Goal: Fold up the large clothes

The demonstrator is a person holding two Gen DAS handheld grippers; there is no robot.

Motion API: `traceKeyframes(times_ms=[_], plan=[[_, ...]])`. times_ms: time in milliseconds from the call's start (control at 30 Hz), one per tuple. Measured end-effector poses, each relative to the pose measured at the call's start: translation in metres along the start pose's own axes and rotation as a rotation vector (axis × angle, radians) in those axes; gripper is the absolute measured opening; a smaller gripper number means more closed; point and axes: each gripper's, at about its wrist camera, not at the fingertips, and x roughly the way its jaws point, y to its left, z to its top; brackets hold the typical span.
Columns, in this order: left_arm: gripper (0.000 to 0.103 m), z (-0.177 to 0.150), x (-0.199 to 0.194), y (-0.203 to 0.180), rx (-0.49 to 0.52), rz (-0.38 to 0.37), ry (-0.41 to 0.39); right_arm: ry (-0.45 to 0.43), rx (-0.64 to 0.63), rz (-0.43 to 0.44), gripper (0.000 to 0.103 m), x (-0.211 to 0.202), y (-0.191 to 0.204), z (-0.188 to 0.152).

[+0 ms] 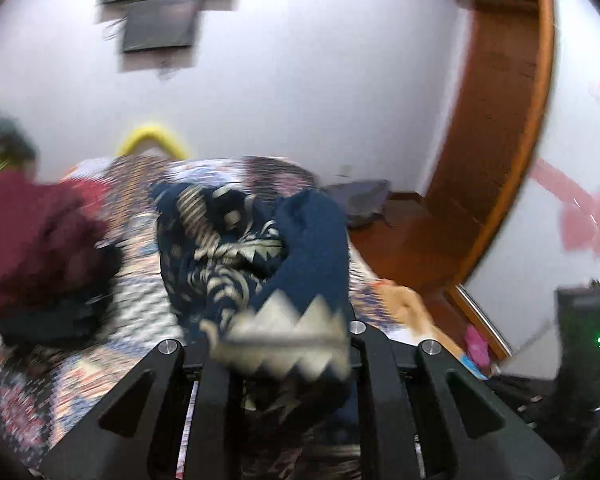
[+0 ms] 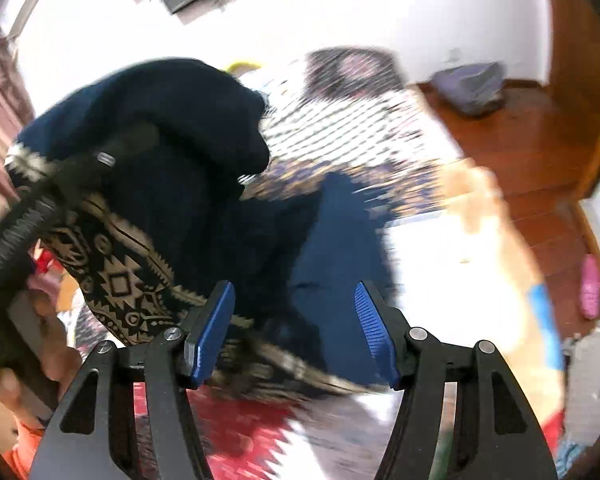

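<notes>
A navy garment with cream zigzag and geometric patterns (image 1: pixel 260 248) hangs bunched in front of my left gripper (image 1: pixel 284 344). Its cream hem drapes over the fingertips, so the jaws are hidden; the cloth appears pinched there. In the right wrist view the same navy garment (image 2: pixel 180 152) is lifted at the left, draped over the left gripper's black body (image 2: pixel 32 208). My right gripper (image 2: pixel 296 332) is open, its blue pads (image 2: pixel 374 332) apart with nothing between them, just below the hanging cloth.
A bed with a patterned multicolour cover (image 1: pixel 132 304) lies below. A maroon garment (image 1: pixel 32 240) is piled at the left. A wooden floor (image 2: pixel 520 152) and a grey cloth heap (image 2: pixel 468 84) lie to the right, against a white wall.
</notes>
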Motion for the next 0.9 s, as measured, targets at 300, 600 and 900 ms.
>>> traceKeyframes(times_ms=[300, 600, 900], plan=[[0.027, -0.075, 0.051, -0.076, 0.275, -0.087, 0.279, -0.039, 0.089, -0.112, 0.059, -0.038, -0.047, -0.024], [0.065, -0.096, 0.008, -0.052, 0.298, -0.154, 0.335, -0.052, 0.027, -0.088, 0.059, -0.036, -0.031, -0.019], [0.081, -0.065, -0.052, 0.009, 0.171, -0.092, 0.226, -0.091, -0.108, -0.005, 0.068, -0.024, 0.027, 0.0]])
